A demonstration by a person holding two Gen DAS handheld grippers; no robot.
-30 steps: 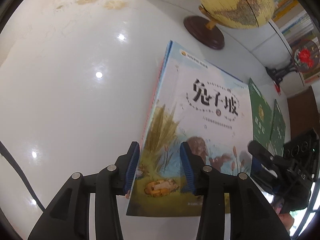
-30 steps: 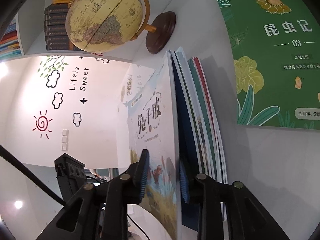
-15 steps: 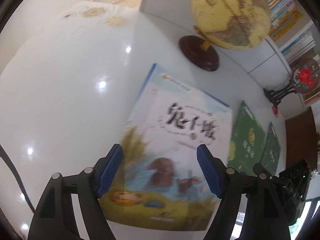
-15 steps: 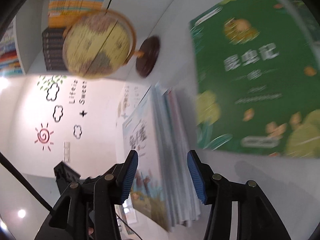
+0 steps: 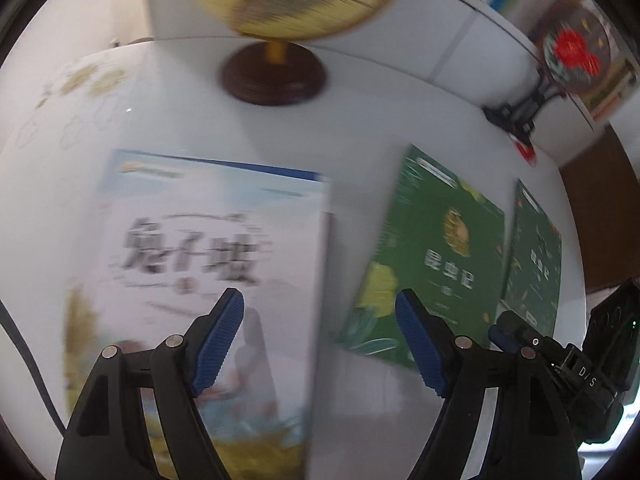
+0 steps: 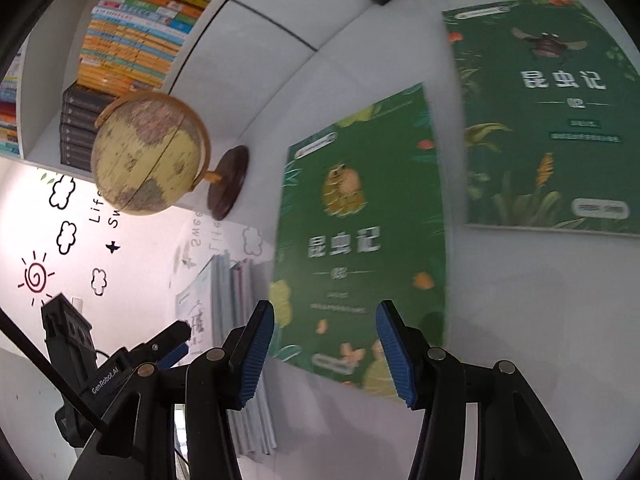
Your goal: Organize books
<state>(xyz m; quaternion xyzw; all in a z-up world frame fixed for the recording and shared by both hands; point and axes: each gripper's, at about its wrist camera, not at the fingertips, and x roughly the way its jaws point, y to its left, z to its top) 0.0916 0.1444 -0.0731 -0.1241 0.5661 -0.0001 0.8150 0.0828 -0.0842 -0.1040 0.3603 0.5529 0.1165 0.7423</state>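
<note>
In the left wrist view the left gripper point(image 5: 320, 340) fills the bottom of the frame with its jaws spread wide and nothing pinched between the blue pads point(image 5: 218, 340). Both pads hang above the white table point(image 5: 168, 92). The pale picture book point(image 5: 208, 280) with a blue top edge lies flat at lower left of the frame, blurred; its right edge runs through the gap between the jaws, and the left pad overlaps its cover in the picture. Right of it, the near green insect book point(image 5: 436, 252) lies flat at centre right, its lower left corner showing between the jaws beside the right pad. A second green insect book point(image 5: 534, 252) lies just beside it at far right. The right gripper's black body shows at the lower right edge.

In the right wrist view the right gripper point(image 6: 325, 350) sits at the bottom centre with its jaws apart and empty. The near green insect book point(image 6: 360, 240) lies flat in the middle of the frame, its lower edge framed between the two pads, with no visible contact. The second green book point(image 6: 548, 120) lies at upper right, apart from the first. A stack of thin books point(image 6: 228, 320) sits at lower left, partly hidden behind the left finger. A globe point(image 6: 148, 152) on a dark round base stands at centre left, with shelved books point(image 6: 132, 40) at upper left.
</note>
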